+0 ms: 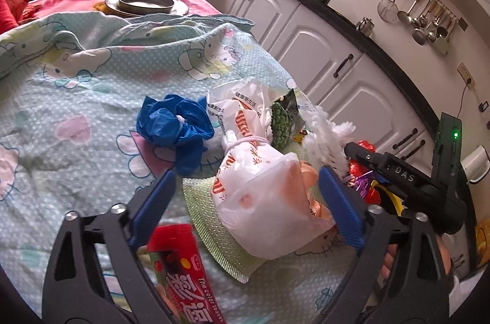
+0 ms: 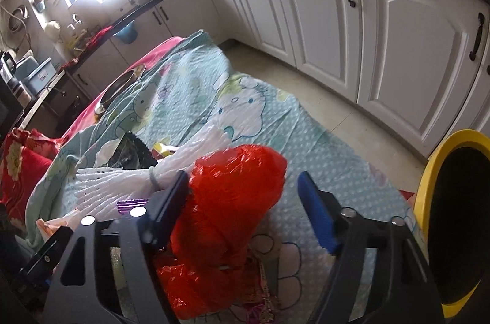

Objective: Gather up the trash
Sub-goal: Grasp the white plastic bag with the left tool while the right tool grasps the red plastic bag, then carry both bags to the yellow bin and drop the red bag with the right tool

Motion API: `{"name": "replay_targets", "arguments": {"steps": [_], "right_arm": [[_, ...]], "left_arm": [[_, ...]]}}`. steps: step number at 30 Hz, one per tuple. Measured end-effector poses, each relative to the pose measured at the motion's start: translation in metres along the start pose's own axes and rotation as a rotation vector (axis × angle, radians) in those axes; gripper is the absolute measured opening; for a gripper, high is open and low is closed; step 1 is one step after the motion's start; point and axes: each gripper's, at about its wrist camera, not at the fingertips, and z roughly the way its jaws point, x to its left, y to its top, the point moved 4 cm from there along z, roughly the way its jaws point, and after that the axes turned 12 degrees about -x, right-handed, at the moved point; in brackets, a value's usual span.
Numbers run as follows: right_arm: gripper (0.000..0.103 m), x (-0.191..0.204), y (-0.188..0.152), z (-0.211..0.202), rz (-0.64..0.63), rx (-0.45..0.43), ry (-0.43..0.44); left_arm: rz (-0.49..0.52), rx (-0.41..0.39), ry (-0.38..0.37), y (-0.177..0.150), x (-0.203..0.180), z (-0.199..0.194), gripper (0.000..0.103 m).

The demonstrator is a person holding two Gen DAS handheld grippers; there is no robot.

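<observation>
My left gripper [image 1: 249,203] is open over a tied white plastic bag with orange print [image 1: 263,201]. The bag lies between the blue pads [image 1: 159,201], on a green mesh mat [image 1: 205,217]. The right pad is at the bag's side and the left pad stands clear of it. A crumpled blue bag [image 1: 174,125], a second white bag [image 1: 242,106], a green-black wrapper [image 1: 284,122] and a red snack packet [image 1: 180,272] lie around. My right gripper [image 2: 243,209] is open around a red plastic bag [image 2: 239,186]. Its left finger touches the bag and its right pad [image 2: 315,217] is apart.
The trash lies on a table under a cartoon-print cloth [image 1: 76,109]. A yellow bin with a black liner [image 2: 428,186] stands at the table's right. White foam netting [image 2: 137,180] and a purple wrapper [image 2: 131,205] lie left of the red bag. A metal bowl [image 1: 144,2] sits far back.
</observation>
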Motion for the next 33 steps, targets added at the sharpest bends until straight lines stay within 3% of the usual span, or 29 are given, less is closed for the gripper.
{"name": "replay_targets", "arguments": {"steps": [4,10,20,33], "right_arm": [[0.039,0.003,-0.003,0.001,-0.002,0.010,0.021],[0.026,0.007,-0.005,-0.009,-0.007,-0.009,0.043],[0.024,0.013,0.000,-0.052,-0.001,-0.095,0.087],[0.023,0.000,0.018,-0.106,0.013,-0.200,0.107]], "left_arm": [[-0.006,0.012,-0.016,-0.002,0.000,0.000,0.066],[0.023,-0.008,-0.027,-0.002,-0.004,-0.008,0.045],[0.036,-0.087,-0.018,0.006,-0.001,-0.032,0.032],[0.126,-0.205,-0.062,0.025,-0.035,-0.070,0.030]]}}
